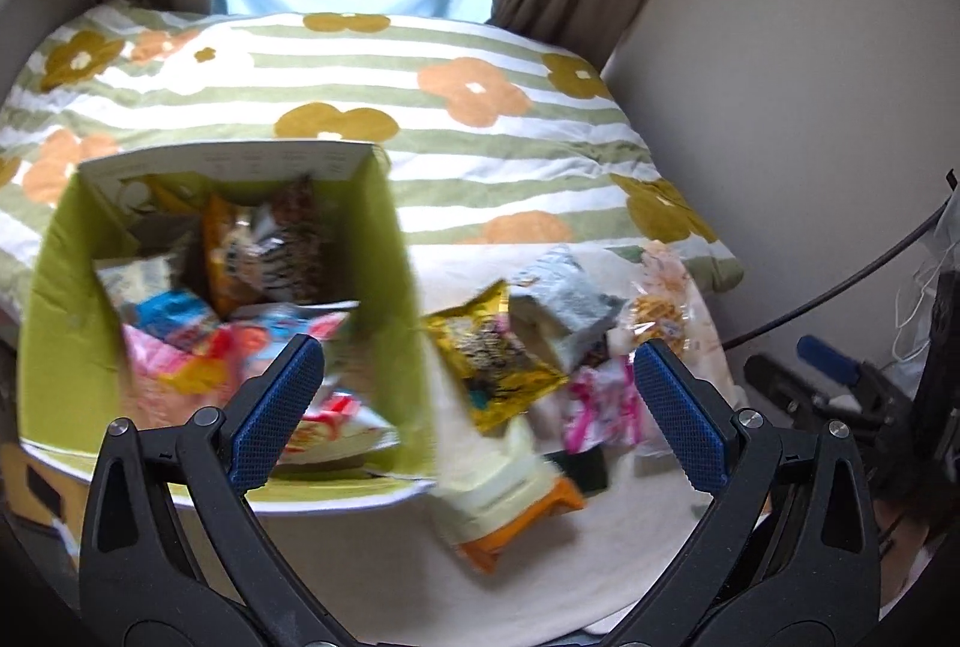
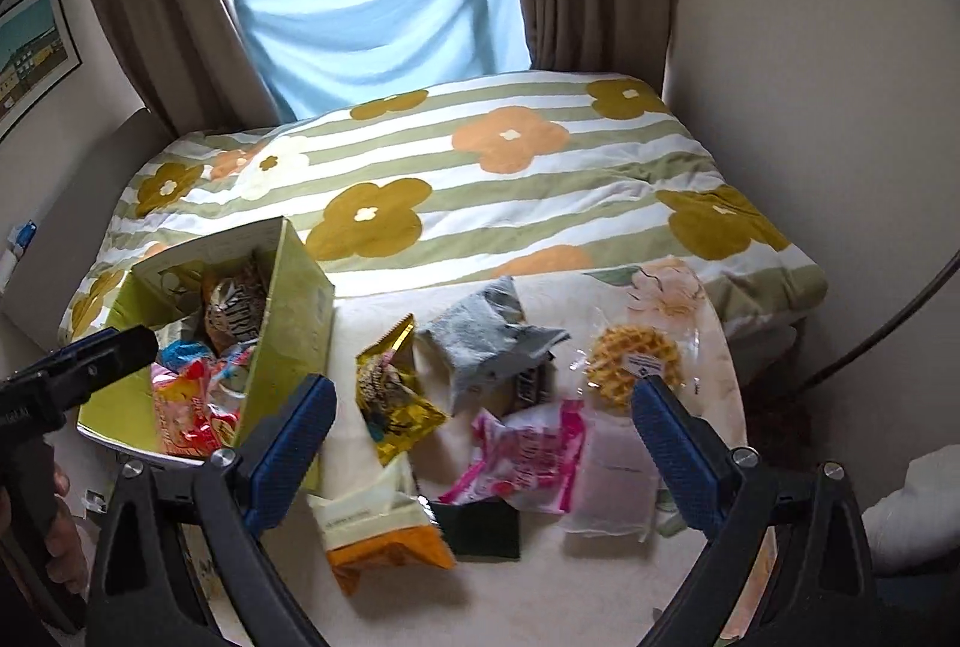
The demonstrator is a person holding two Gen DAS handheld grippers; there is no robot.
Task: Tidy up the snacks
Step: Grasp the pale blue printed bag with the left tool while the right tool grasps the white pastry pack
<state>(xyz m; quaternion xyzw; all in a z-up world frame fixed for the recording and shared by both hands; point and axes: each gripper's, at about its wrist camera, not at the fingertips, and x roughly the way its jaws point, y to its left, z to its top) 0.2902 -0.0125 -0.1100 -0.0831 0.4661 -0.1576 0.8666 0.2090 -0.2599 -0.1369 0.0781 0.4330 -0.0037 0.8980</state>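
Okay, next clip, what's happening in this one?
A person holding a gripper in each hand is sorting snacks on a bed. Both the left gripper and the right gripper are open and empty. A green box already holds several packets. Loose ones lie beside it: a gold packet, a grey pouch, a pink packet, a wrapped waffle and an orange-and-cream packet.

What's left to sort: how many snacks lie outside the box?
8, beside the box: gold packet, grey packet, dark bar beneath it, waffle at right, pink packet, pale packet beside it, cream-orange packet nearest, dark green square. More may be hidden.
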